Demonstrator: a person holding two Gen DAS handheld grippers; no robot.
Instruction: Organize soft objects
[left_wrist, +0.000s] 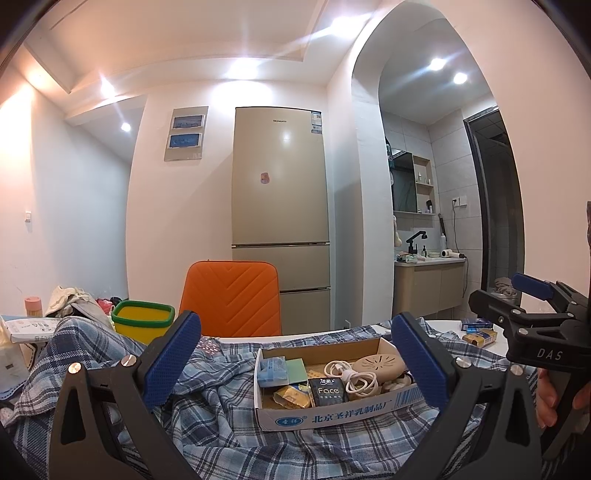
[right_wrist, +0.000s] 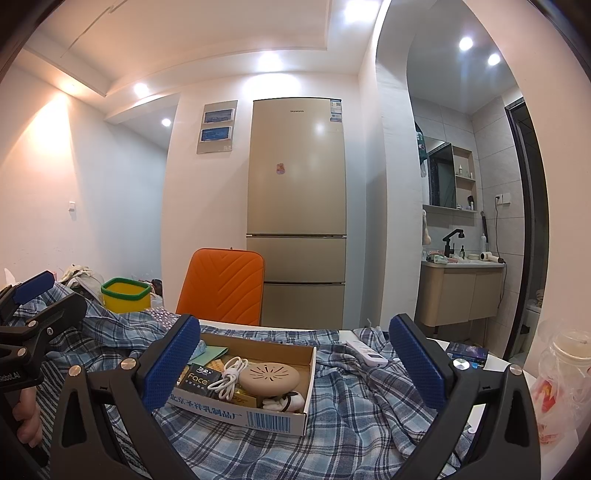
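Note:
A blue and white plaid cloth (left_wrist: 221, 428) lies rumpled across the table and also fills the lower right wrist view (right_wrist: 351, 424). On it rests a shallow cardboard box (left_wrist: 332, 411) (right_wrist: 258, 419) holding a white cable, a beige round case, a black "Face" tissue pack and small packets. My left gripper (left_wrist: 295, 365) is open just above the cloth, its blue pads (left_wrist: 171, 358) framing the box. My right gripper (right_wrist: 295, 363) is open too, with the box between its fingers and nothing gripped. Each gripper shows at the edge of the other's view (left_wrist: 517, 299) (right_wrist: 40, 295).
An orange chair (right_wrist: 225, 284) stands behind the table, with a yellow bin with a green rim (right_wrist: 125, 293) to its left. A white remote (right_wrist: 365, 352) lies on the cloth. A plastic cup in a bag (right_wrist: 565, 369) sits at the right edge. Small boxes (left_wrist: 480, 334) lie far right.

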